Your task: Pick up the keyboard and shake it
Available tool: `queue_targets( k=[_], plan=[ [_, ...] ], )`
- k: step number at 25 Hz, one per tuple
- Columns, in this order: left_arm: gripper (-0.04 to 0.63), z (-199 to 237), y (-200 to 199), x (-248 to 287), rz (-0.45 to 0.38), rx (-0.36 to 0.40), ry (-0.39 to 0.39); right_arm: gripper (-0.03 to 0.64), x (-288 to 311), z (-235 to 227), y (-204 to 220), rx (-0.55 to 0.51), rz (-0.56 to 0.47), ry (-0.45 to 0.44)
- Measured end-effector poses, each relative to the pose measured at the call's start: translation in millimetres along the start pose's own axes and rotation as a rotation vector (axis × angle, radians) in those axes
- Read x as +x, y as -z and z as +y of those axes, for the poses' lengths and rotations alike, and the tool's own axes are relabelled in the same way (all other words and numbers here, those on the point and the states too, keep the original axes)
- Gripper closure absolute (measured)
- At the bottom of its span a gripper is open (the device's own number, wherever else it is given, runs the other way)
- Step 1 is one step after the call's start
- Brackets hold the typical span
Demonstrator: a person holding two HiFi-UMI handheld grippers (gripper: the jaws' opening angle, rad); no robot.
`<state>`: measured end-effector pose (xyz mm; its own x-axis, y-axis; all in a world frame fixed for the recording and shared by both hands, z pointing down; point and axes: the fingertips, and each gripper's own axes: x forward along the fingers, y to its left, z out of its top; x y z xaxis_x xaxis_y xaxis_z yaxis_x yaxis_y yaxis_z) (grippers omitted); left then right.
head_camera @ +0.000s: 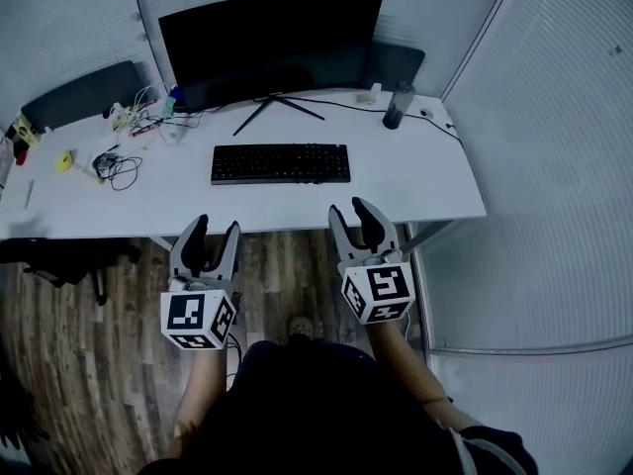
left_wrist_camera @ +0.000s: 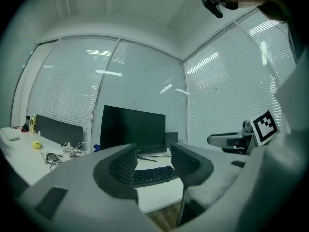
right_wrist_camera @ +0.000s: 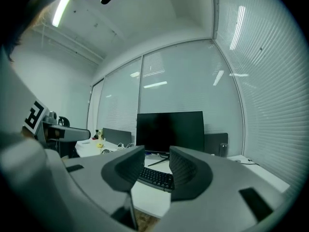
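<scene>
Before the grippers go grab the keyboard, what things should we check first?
1. Keyboard lies flat on the desk, nothing on top: ok.
2. Left hand-held gripper jaws apart, empty: ok.
3. Right hand-held gripper jaws apart, empty: ok.
4. Grippers at the keyboard's ends: not ok; both are short of the desk's front edge.
5. Space around the keyboard: ok; the loose cables and bottle sit apart from it.
6. Keyboard free of a cord: cannot tell.
</scene>
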<state>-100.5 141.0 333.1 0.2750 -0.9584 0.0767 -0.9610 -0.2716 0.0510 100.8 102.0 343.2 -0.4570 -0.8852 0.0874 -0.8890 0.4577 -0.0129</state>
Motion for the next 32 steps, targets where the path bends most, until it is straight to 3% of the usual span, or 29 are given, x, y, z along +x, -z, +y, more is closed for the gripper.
queue_targets(
  k=[9,18,25,32],
  plan=[
    [0.376,32.4,16.1,48.4,0.045,-0.026,-0.051,0.463,54.4,-27.2,19.5,0.035,0.066,-0.003],
    [0.376,78.0,46.8,127.4,0.082,-0.035,-0.004,0.462,126.8,-43.7,53.2,-0.005,0.132,-0.014],
    [0.376,142.0,84.7,195.0,0.152,-0.05,0.033,0.462,196.9,-71.3,83.5,0.019,0.217,0.05],
    [0.376,182.5,135.6,247.2,0.288,-0.059,0.098,0.462,237.1,-106.5,122.3,0.044,0.341,0.16]
  ],
)
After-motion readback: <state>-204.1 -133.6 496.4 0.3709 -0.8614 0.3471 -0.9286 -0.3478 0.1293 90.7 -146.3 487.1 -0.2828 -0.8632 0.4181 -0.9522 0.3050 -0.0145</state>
